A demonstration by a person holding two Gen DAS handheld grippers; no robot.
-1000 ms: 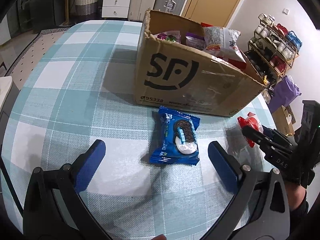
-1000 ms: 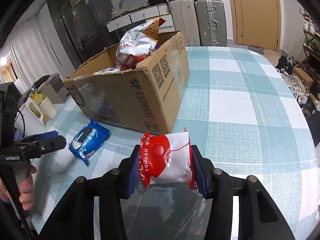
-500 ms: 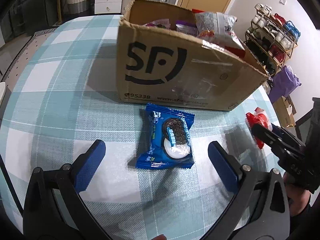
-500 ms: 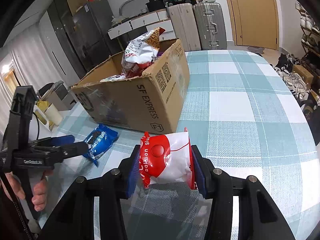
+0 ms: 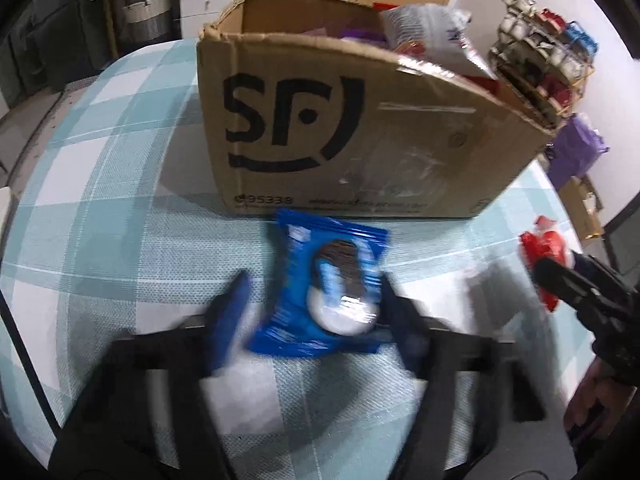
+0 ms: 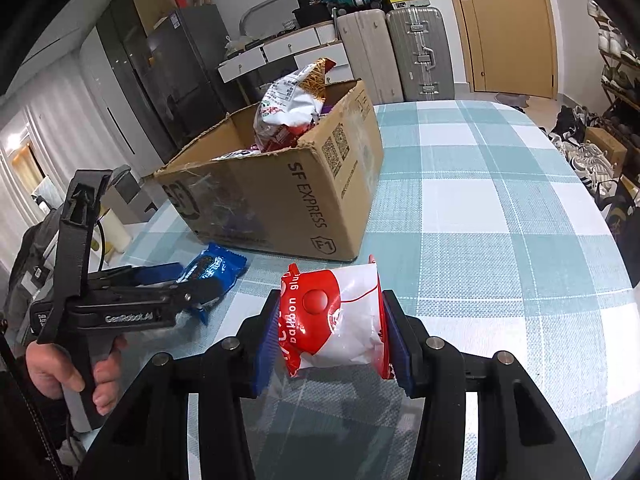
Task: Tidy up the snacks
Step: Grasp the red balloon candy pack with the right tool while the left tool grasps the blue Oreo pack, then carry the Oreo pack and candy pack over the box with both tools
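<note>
A blue cookie packet [image 5: 328, 288] lies on the checked tablecloth just in front of the SF cardboard box [image 5: 360, 132]. My left gripper [image 5: 316, 312] is closing around it, fingers blurred, right pad touching the packet, left pad a little off it. The packet also shows in the right wrist view [image 6: 216, 266] beside the left gripper [image 6: 188, 284]. My right gripper [image 6: 330, 332] is shut on a red and white snack bag [image 6: 336, 320], held above the table to the right of the box [image 6: 288, 200]. It shows at the right edge of the left wrist view [image 5: 544, 256].
The box holds several snack bags, one tall white and red bag [image 6: 292, 104] sticking out. Suitcases [image 6: 400, 48] and drawers stand behind the table. A shoe rack [image 5: 540, 68] stands to the right.
My left gripper has moved forward over the blue packet and its fingers have closed in from wide open. The right gripper keeps holding the red and white bag.
</note>
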